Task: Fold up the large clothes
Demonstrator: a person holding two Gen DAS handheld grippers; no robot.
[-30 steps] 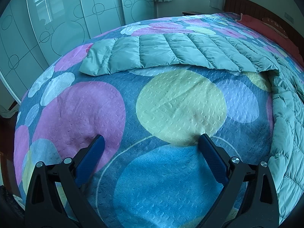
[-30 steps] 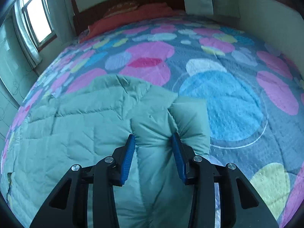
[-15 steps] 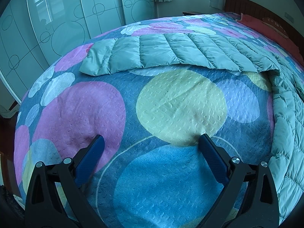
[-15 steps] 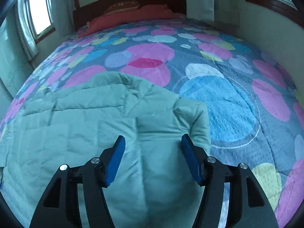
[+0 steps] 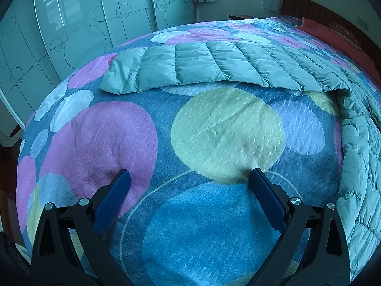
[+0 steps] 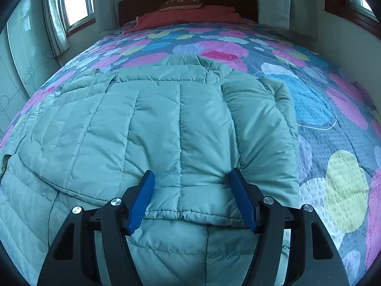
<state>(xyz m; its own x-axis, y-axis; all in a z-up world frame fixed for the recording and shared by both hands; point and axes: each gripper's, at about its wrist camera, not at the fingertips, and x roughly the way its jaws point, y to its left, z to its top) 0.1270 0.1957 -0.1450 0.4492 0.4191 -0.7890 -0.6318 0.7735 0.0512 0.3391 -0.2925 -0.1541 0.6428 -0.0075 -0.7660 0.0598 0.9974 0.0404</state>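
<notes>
A pale green quilted down jacket [image 6: 166, 124] lies spread flat on the bed, over a blue bedspread printed with pink, yellow and light-blue circles [image 5: 214, 226]. One long padded sleeve [image 5: 214, 69] stretches straight out to the left across the far part of the cover; the other sleeve [image 6: 262, 131] is folded in over the jacket's right side. The right gripper [image 6: 191, 178] hovers just above the jacket near its hem; its blue fingers have just been opening and stand spread with nothing pinched. The left gripper [image 5: 189, 178], fingers spread wide and empty, hangs over bare bedspread, well apart from the sleeve.
</notes>
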